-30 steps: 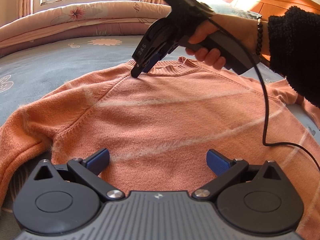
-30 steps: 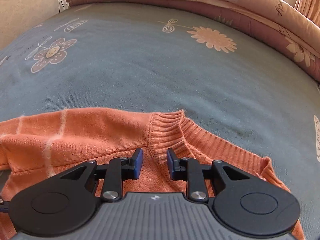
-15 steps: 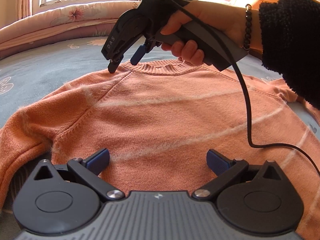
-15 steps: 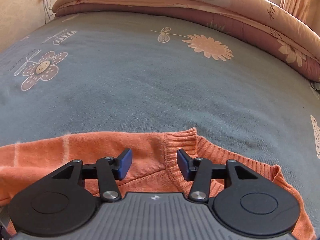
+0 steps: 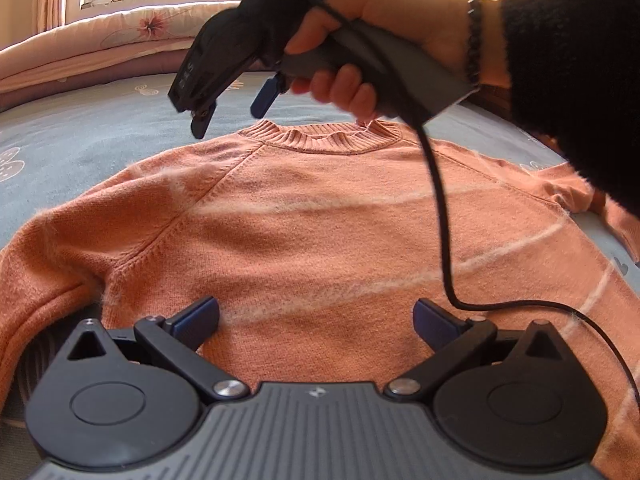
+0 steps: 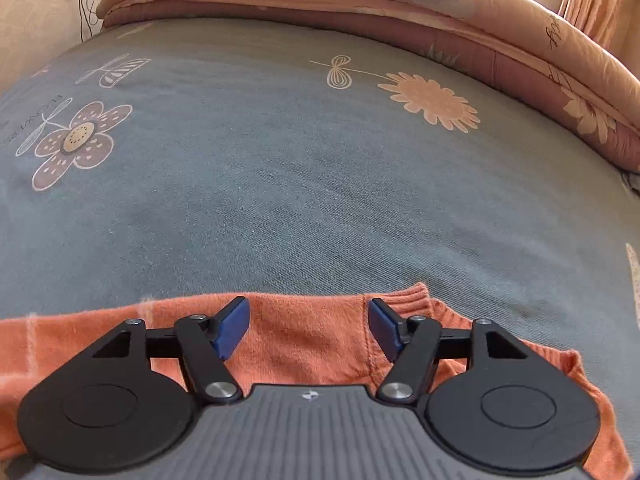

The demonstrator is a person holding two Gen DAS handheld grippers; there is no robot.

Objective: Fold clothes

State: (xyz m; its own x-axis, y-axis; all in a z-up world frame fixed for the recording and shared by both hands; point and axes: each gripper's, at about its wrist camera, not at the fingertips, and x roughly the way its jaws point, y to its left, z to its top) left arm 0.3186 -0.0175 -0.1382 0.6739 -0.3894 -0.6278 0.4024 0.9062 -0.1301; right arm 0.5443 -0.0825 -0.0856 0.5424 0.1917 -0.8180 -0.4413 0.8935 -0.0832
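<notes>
Orange sweater (image 5: 320,232) spread flat on the bed (image 6: 280,184), front up, ribbed collar (image 5: 320,140) at the far edge, pale stripes across the chest. Left gripper (image 5: 316,318) low over the hem end, fingers (image 5: 196,316) spread wide, nothing between them. Right gripper (image 5: 228,110) held in a hand (image 5: 372,40) just above the collar's left end, clear of the knit; fingers (image 6: 230,330) apart after just opening, only sweater fabric seen below the gap, not pinched. Black cable (image 5: 440,208) trailing from the right gripper's handle across the sweater. Folded quilt (image 6: 360,4) along the bed's far side.
</notes>
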